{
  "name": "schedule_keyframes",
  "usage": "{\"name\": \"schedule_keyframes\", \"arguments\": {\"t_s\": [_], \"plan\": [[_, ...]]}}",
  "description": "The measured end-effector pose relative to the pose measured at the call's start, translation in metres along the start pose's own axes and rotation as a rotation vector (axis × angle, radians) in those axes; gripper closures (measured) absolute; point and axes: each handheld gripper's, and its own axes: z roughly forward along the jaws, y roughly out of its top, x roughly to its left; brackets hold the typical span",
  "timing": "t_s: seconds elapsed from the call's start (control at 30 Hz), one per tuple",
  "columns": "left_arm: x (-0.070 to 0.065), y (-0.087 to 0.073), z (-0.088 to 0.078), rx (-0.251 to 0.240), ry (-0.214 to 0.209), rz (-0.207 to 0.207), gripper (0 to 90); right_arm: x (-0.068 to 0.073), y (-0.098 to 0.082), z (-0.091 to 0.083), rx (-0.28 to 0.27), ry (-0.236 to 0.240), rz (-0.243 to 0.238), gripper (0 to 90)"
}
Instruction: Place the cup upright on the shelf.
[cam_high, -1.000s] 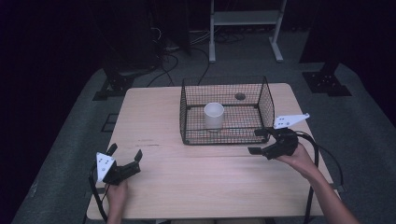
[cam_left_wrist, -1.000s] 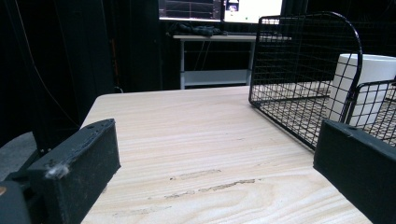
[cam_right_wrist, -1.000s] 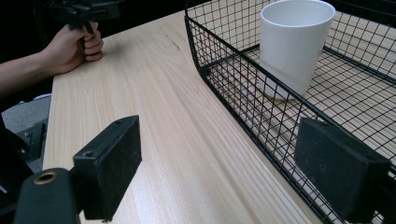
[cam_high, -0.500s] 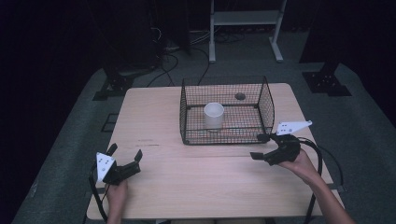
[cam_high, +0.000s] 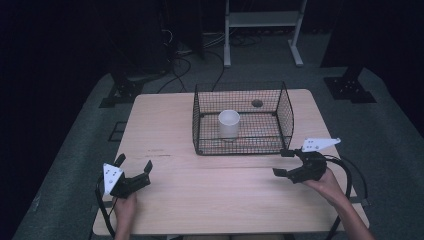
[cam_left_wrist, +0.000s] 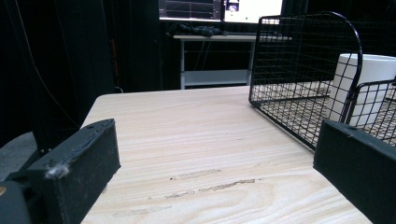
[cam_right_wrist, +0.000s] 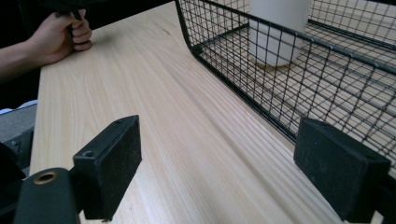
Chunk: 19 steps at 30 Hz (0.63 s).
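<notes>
A: Right, the left hand-held gripper (cam_high: 134, 170) first. Where is it?

B: Near the front left corner of the bench (cam_high: 165, 125), low over the wood. Its jaws stand wide apart with bare board between them, nothing held. A hand (cam_high: 125, 207) grips it from below in the high view.

A: And the right hand-held gripper (cam_high: 283, 162)?

B: Toward the front right of the bench, just outside the near right corner of the wire basket (cam_high: 285, 107). Jaws apart there too, pointing leftward across the bench. In the right gripper view both black pads frame plain wood, with the basket's front wall running past the right-hand pad. Nothing between them, no contact with the mesh that I can make out.

A: The thing nearest to it?

B: A white cup (cam_high: 229, 123), upright on the basket floor, roughly mid-basket and a little toward the left and the near side. It is apart from both hand-held grippers. In the left gripper view the cup (cam_left_wrist: 364, 86) shows through the mesh at the right; in the right gripper view its base (cam_right_wrist: 280, 28) sits behind the front wall.

A: Anything else on the bench?

B: A small dark round spot (cam_high: 257, 103) behind the basket's back wall, too small to say what it is. Past the bench, a white frame stand (cam_high: 262, 20) on the floor.
</notes>
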Motion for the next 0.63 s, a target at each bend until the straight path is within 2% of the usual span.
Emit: {"name": "schedule_keyframes", "arguments": {"t_s": [0.43,0.5,0.63], "plan": [[0.000,0.000,0.000,-0.001,0.000,-0.001,0.0,0.009,-0.027,-0.009,-0.049,-0.052,0.021,14.2],[0.000,0.000,0.000,-0.001,0.000,-0.001,0.0,0.012,-0.033,-0.012,-0.072,-0.062,0.029,14.2],[0.001,0.000,0.000,-0.002,0.003,-0.007,0.0,0.021,-0.049,-0.014,-0.082,-0.127,0.040,13.2]]}}
